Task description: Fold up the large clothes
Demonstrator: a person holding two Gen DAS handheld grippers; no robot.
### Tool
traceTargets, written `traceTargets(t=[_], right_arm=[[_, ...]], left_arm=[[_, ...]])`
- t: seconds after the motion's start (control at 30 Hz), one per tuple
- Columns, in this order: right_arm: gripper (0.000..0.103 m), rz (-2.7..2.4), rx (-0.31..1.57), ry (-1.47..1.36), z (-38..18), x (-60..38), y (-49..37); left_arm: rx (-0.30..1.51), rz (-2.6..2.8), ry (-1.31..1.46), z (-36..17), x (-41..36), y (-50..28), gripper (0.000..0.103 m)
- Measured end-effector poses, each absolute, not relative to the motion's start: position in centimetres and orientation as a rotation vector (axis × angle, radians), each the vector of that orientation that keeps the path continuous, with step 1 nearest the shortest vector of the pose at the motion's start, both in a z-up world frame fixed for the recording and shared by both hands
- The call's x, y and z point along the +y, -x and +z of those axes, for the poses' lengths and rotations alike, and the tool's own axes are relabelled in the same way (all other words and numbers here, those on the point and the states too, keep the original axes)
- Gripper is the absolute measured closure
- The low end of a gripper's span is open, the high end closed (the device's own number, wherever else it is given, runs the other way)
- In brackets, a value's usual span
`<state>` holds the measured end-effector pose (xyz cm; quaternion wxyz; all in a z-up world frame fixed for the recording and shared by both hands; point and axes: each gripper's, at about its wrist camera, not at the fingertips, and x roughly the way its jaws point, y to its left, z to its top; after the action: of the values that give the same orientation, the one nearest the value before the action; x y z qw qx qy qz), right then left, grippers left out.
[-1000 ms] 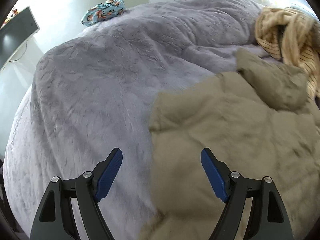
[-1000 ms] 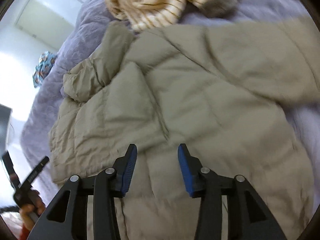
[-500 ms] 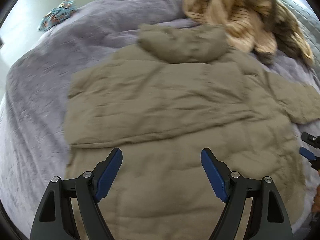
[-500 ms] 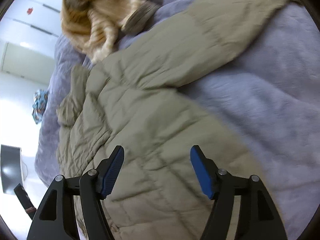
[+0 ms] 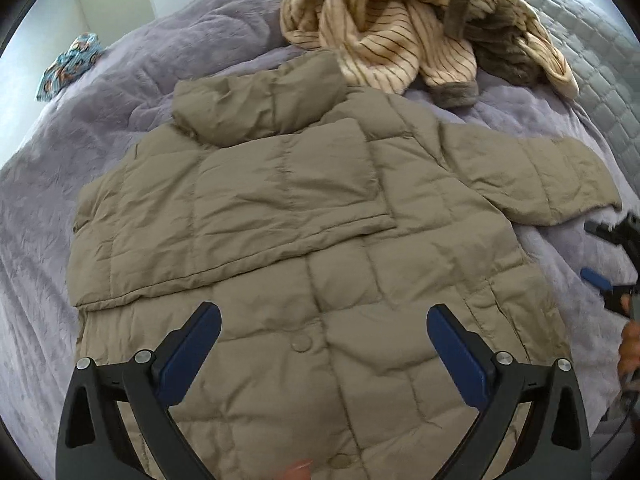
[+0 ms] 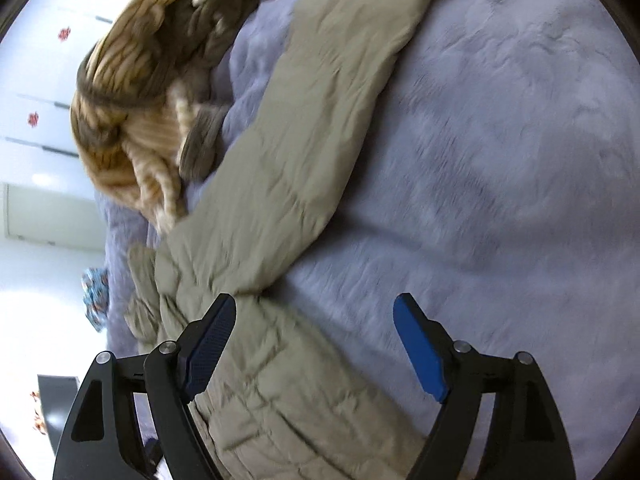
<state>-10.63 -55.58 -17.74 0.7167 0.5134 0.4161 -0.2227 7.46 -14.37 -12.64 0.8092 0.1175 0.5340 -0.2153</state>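
A khaki quilted puffer jacket [image 5: 304, 248] lies spread on a lilac bedspread [image 5: 100, 128], hood toward the far side. One sleeve is folded across its chest; the other sleeve [image 5: 532, 176] stretches out to the right. My left gripper [image 5: 324, 344] is open and empty above the jacket's lower front. My right gripper [image 6: 314, 344] is open and empty over the jacket's right edge, where the outstretched sleeve [image 6: 320, 128] meets the body. It also shows at the right edge of the left wrist view [image 5: 608, 256].
A heap of cream striped and grey clothes [image 5: 420, 28] lies beyond the hood, also in the right wrist view [image 6: 140, 92]. A small patterned cloth [image 5: 66, 66] lies at the bed's far left. Bare bedspread [image 6: 500, 160] lies right of the sleeve.
My left gripper swung right from the bare bedspread to over the jacket. My right gripper moved right to the jacket's edge and opened wider.
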Motion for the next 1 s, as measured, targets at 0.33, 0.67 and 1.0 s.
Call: traceTargets(t=[0.33, 0.67, 1.0], right_arm=[[0.019, -0.489, 0.806, -1.263, -19.8, -62.1, 7.7], [0.019, -0.531, 0.66, -1.361, -18.7, -67.9, 5.1], [0.091, -0.361, 0.73, -1.159, -14.0, -64.7, -0.5]], left_arm=[[1.171, -0.464, -0.284, -13.4, -16.3, -7.2, 0.0], [1.184, -0.417, -0.218, -13.8, -16.1, -10.2, 0.0], [1.216, -0.438, -0.124, -14.5, -12.7, -12.7, 0.0]])
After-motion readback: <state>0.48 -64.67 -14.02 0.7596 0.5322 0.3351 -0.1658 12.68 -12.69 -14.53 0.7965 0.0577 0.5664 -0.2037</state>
